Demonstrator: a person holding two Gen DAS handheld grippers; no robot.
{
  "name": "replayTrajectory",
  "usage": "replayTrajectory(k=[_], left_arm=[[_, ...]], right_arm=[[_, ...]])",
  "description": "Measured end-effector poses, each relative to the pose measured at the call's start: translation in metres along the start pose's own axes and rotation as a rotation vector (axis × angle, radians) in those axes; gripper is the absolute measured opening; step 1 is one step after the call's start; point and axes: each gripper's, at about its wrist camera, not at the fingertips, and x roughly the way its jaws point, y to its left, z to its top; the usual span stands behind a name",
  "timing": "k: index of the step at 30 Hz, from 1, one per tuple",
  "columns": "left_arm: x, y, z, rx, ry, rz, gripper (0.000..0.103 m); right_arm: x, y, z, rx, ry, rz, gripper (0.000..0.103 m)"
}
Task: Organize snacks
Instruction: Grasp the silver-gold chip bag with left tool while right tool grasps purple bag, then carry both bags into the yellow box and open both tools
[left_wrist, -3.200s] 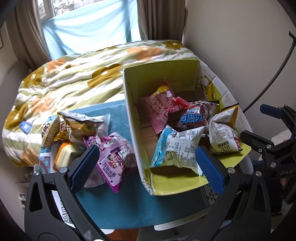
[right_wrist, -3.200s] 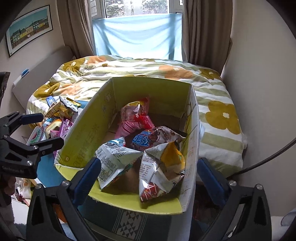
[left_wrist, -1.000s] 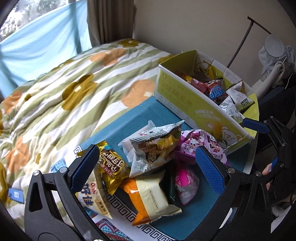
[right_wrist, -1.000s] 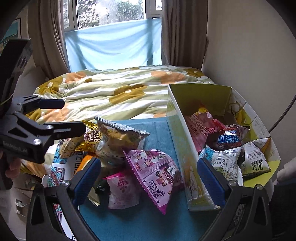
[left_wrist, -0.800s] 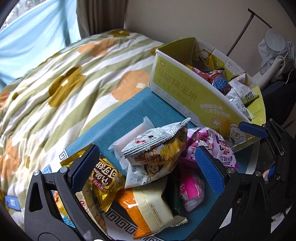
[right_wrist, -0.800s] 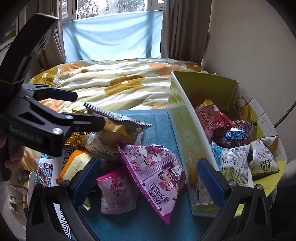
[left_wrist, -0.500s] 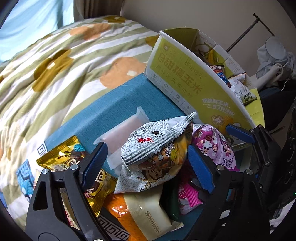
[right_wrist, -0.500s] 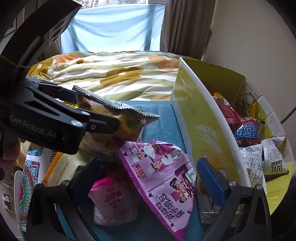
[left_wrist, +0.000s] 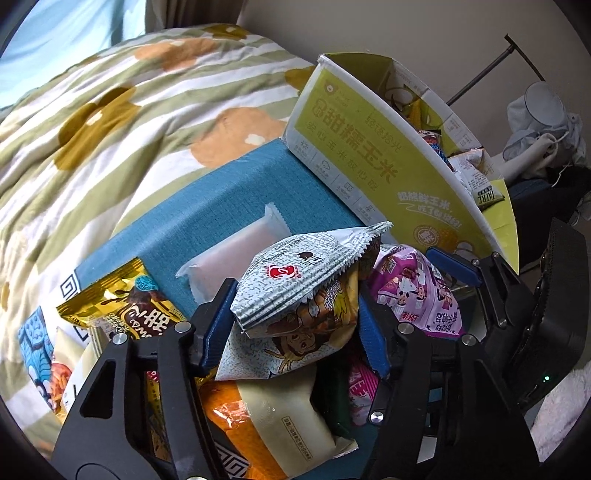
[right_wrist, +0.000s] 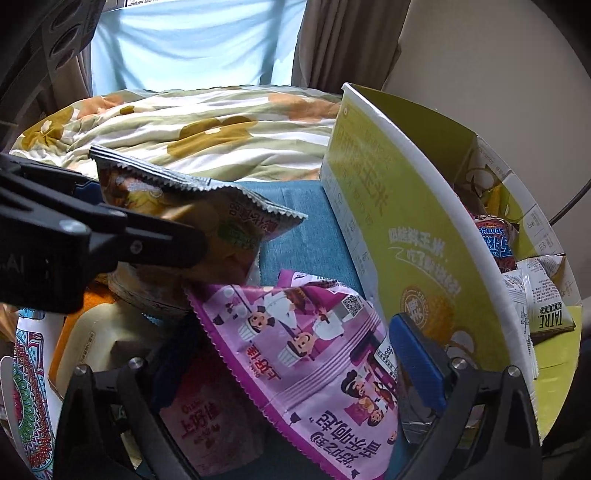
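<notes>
Since half a second earlier, your left gripper (left_wrist: 291, 325) had dropped onto the pile and narrowed; its blue pads pinched both sides of the grey-and-yellow cartoon snack bag (left_wrist: 303, 295). The bag looked clamped but not lifted, its lower edge resting on the orange-and-cream packet (left_wrist: 273, 417). Your right gripper (right_wrist: 295, 369) had pushed in low over the purple snack bag (right_wrist: 310, 350); its jaws stood wide either side of that bag, not gripping. I'd say the pick was made on the left, so next came a carry to the yellow-green cardboard box (left_wrist: 369, 158), which stood on the blue mat (left_wrist: 207, 214) just right of the pile.

Several packets already lay inside the box, partly hidden by its tall near wall. Loose ones remained outside: gold chocolate packet (left_wrist: 122, 302), pale pink sachet (left_wrist: 236, 254), small pink packet (right_wrist: 207, 421). Task looked roughly half done. Risk: the bag's serrated top flap could catch on the box wall during transfer.
</notes>
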Motion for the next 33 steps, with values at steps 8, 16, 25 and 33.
replayTrajectory(k=[8, 16, 25, 33], left_arm=[[-0.01, 0.005, -0.003, -0.045, -0.035, 0.018, 0.057], [-0.021, -0.002, -0.004, -0.051, -0.073, 0.039, 0.056], [-0.049, -0.009, -0.003, -0.086, -0.141, 0.057, 0.056], [-0.082, -0.022, -0.012, -0.123, -0.205, 0.091, 0.056]], right_arm=[[0.011, -0.001, 0.001, 0.008, 0.028, -0.019, 0.084], [0.005, -0.006, -0.002, 0.02, 0.021, -0.003, 0.07], [-0.021, -0.013, -0.002, 0.024, -0.032, 0.051, 0.057], [-0.054, -0.02, 0.002, 0.01, -0.098, 0.099, 0.053]])
